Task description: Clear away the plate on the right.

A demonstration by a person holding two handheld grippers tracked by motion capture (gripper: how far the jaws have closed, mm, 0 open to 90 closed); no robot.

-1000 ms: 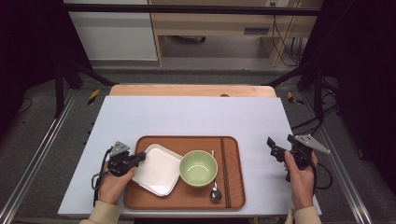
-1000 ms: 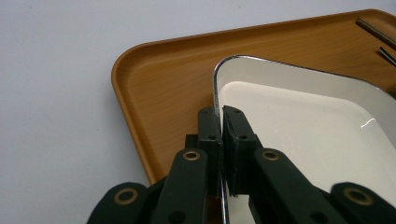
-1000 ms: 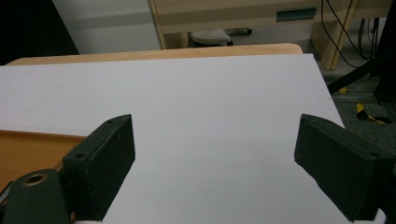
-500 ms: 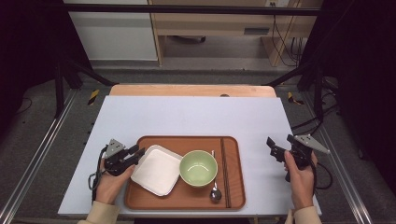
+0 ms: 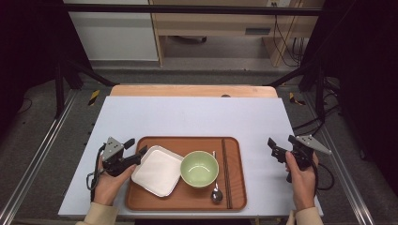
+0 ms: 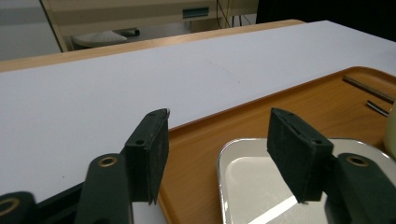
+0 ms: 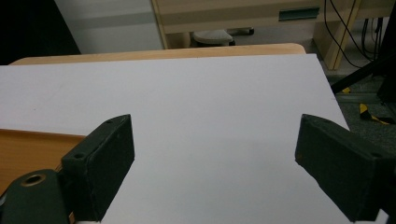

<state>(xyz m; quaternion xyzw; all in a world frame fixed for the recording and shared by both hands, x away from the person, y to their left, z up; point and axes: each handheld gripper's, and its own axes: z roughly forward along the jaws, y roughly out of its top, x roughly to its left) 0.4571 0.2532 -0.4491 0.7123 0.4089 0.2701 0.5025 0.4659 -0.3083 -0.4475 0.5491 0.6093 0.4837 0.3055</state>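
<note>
On the white table (image 5: 187,117), both tongs gape empty, the left tongs (image 5: 136,151) just opening over the tray (image 5: 187,199).

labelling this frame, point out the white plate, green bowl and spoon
white plate (image 5: 157,171), high view, on its flat middle
green bowl (image 5: 199,168), high view, on its inner bottom
spoon (image 5: 216,196), high view, on its scoop

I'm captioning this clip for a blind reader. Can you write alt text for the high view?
A wooden tray on a white table holds a square white plate, a green bowl, a spoon and chopsticks. The left tool is open at the plate's left corner; the right tool is open beside the tray.
</note>
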